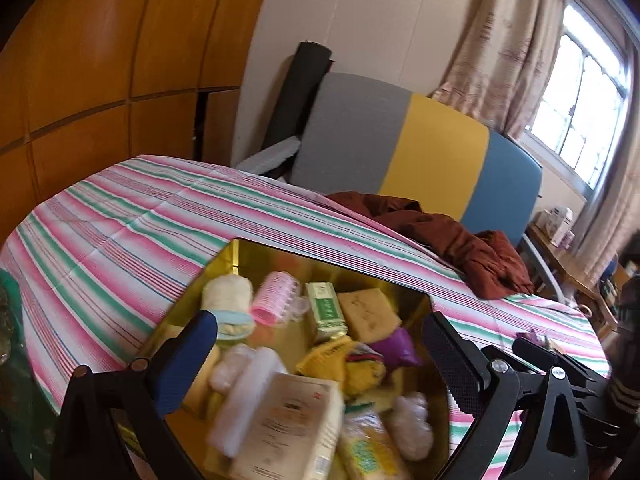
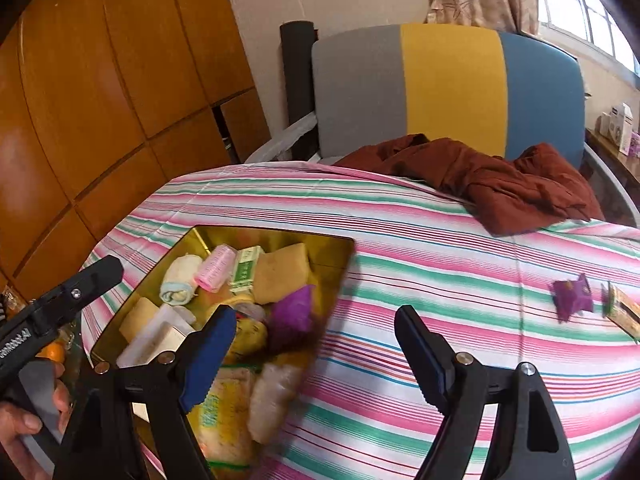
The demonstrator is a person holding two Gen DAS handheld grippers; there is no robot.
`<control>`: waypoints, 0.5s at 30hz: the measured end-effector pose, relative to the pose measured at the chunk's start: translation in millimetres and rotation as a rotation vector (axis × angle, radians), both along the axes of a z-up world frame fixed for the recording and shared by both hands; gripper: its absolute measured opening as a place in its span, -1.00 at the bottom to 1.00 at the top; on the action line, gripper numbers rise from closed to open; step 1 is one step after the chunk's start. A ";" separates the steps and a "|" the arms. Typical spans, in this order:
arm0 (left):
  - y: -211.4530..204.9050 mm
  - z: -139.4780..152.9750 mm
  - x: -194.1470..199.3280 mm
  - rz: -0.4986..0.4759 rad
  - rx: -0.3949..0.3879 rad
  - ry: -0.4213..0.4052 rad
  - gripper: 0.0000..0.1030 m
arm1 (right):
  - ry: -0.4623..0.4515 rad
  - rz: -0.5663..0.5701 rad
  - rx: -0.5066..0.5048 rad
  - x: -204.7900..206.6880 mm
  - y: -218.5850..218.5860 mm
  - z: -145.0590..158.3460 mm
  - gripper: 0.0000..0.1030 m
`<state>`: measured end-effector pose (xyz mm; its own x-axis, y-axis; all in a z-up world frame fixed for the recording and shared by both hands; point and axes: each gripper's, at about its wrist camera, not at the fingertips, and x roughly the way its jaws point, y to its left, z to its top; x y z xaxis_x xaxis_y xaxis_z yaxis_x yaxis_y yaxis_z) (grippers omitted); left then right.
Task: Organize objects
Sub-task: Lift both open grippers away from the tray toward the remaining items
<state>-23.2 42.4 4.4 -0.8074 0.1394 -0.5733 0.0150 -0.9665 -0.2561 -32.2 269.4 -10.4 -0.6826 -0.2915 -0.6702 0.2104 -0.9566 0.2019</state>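
Observation:
A gold tin box (image 1: 248, 256) (image 2: 200, 236) lies on the striped tablecloth (image 2: 440, 240), filled with several small items. Among them are a rolled towel (image 1: 228, 300), a pink hair roller (image 1: 276, 298) (image 2: 216, 268), a green packet (image 1: 326, 312), a brown sponge (image 2: 282, 272), a purple pouch (image 1: 396, 346) and a white carton (image 1: 292, 420). My left gripper (image 1: 320, 352) hangs open above the box, holding nothing. My right gripper (image 2: 316, 344) is open and empty over the box's right edge. Another purple pouch (image 2: 572, 294) and a packet (image 2: 622, 312) lie on the cloth to the right.
A rust-brown garment (image 2: 500, 184) is crumpled at the table's far edge, before a grey, yellow and blue chair back (image 2: 448, 88). Wooden cabinets (image 2: 100, 100) stand at the left. A person's hand (image 2: 24, 420) holds the left gripper's handle.

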 end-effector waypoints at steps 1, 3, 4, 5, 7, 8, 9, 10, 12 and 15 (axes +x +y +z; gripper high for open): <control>7.2 1.1 1.7 -0.022 -0.004 0.003 1.00 | -0.001 -0.008 0.000 2.1 6.5 -0.9 0.61; 20.1 2.3 3.8 -0.049 -0.018 0.007 1.00 | -0.004 -0.030 0.005 6.4 20.6 -3.5 0.61; 27.1 2.7 4.8 -0.064 -0.026 0.008 1.00 | -0.007 -0.045 0.008 8.5 28.0 -5.1 0.61; 34.1 2.8 5.8 -0.079 -0.031 0.009 1.00 | -0.007 -0.057 0.008 11.2 36.9 -6.9 0.61; 50.0 2.2 7.2 -0.113 -0.037 0.009 1.00 | -0.013 -0.086 0.009 15.7 52.7 -10.8 0.61; 57.4 1.4 7.8 -0.127 -0.042 0.006 1.00 | -0.017 -0.105 0.003 18.7 63.8 -13.6 0.61; 65.3 0.4 8.0 -0.140 -0.047 0.003 1.00 | -0.020 -0.114 -0.001 20.8 71.7 -15.6 0.61; 73.2 -1.0 8.4 -0.154 -0.051 -0.001 1.00 | -0.026 -0.129 -0.002 22.8 80.7 -18.8 0.61; 91.9 -4.6 8.4 -0.193 -0.059 -0.016 1.00 | -0.036 -0.150 0.000 27.6 99.3 -25.3 0.61; 114.7 -8.5 10.0 -0.239 -0.068 -0.032 1.00 | -0.055 -0.186 0.020 32.8 125.8 -37.5 0.61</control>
<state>-13.2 157.1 -4.1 -0.7373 0.2844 -0.6128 -0.2091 -0.9586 -0.1934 0.6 395.1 -47.9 -0.6858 -0.1499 -0.7122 0.0187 -0.9819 0.1887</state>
